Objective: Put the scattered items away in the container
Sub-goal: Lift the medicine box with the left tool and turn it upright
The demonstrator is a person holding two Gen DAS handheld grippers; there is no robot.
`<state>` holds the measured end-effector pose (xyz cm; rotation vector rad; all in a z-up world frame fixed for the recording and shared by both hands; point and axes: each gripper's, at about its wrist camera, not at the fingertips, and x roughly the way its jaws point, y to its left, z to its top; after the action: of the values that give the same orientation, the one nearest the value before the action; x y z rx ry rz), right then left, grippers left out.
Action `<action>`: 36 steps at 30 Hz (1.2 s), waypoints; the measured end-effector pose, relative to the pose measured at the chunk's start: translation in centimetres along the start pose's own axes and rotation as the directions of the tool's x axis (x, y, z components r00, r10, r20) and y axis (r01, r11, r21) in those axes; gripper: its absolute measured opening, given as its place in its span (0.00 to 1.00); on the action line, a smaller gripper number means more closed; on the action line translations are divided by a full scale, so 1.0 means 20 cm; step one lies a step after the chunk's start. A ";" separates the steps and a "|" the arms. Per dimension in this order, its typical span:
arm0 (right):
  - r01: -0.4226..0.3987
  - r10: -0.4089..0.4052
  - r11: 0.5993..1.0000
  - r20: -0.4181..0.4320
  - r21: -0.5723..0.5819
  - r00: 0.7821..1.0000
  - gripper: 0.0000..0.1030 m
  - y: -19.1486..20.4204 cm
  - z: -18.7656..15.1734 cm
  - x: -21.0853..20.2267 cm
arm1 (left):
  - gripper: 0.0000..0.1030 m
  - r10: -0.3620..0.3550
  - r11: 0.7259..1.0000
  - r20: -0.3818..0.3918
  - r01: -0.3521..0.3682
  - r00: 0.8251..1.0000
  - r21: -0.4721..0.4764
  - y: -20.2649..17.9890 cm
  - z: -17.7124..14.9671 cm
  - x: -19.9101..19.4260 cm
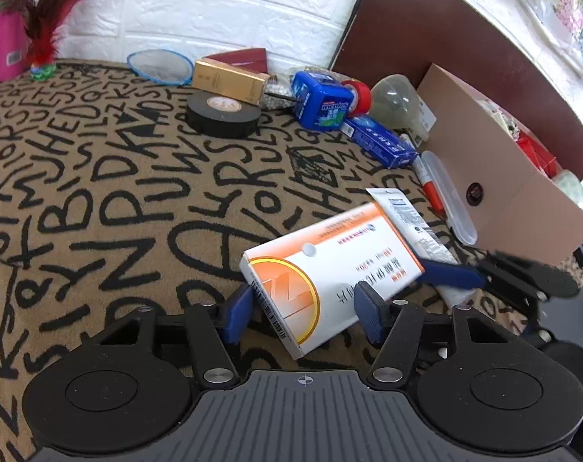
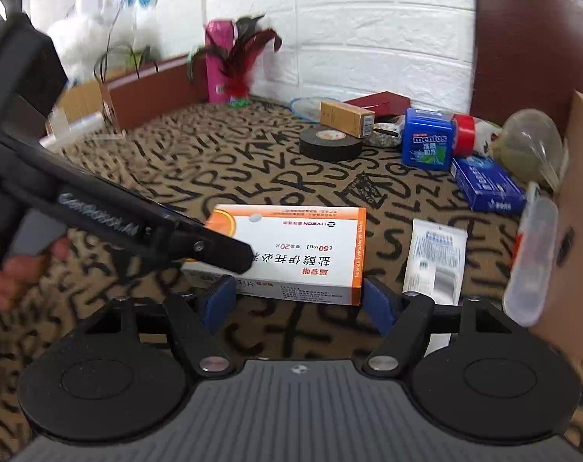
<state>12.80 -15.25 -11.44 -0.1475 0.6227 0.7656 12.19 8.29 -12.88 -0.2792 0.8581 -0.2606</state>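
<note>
An orange-and-white medicine box (image 1: 326, 269) is tilted between the blue pads of my left gripper (image 1: 305, 313), which is shut on its near end and holds it off the cloth. In the right wrist view the same box (image 2: 291, 246) is just ahead of my right gripper (image 2: 297, 302), whose jaws are open and empty. The left gripper's arm (image 2: 99, 208) reaches in from the left onto the box. The brown cardboard container (image 1: 495, 169) stands at the right, with items inside.
On the lettered cloth lie a white sachet (image 2: 436, 258), clear plastic case (image 2: 532, 258), blue carton (image 2: 488, 184), Mentos box (image 2: 430, 140), black tape roll (image 2: 330, 142), gold box (image 2: 347, 117) and a feather shuttlecock (image 2: 241, 73) by a pink bottle.
</note>
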 end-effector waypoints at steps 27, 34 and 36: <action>0.126 -0.127 0.987 0.002 0.097 0.992 0.66 0.22 -0.33 -0.36 | 0.67 -0.062 0.990 -0.067 0.070 0.996 0.125 -0.19 -0.19 -0.08; 0.143 -0.143 0.986 -0.004 0.089 0.990 0.67 0.21 -0.31 -0.33 | 0.65 -0.059 0.990 -0.061 0.066 0.996 0.121 -0.19 -0.20 -0.08; 0.143 -0.143 0.987 -0.011 0.075 0.990 0.66 0.22 -0.31 -0.33 | 0.65 -0.061 0.990 -0.059 0.069 0.996 0.126 -0.19 -0.21 -0.09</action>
<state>3.32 -18.20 -12.26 -0.1236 0.6386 0.6022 7.33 4.80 -12.91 -0.1807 0.8835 -0.3842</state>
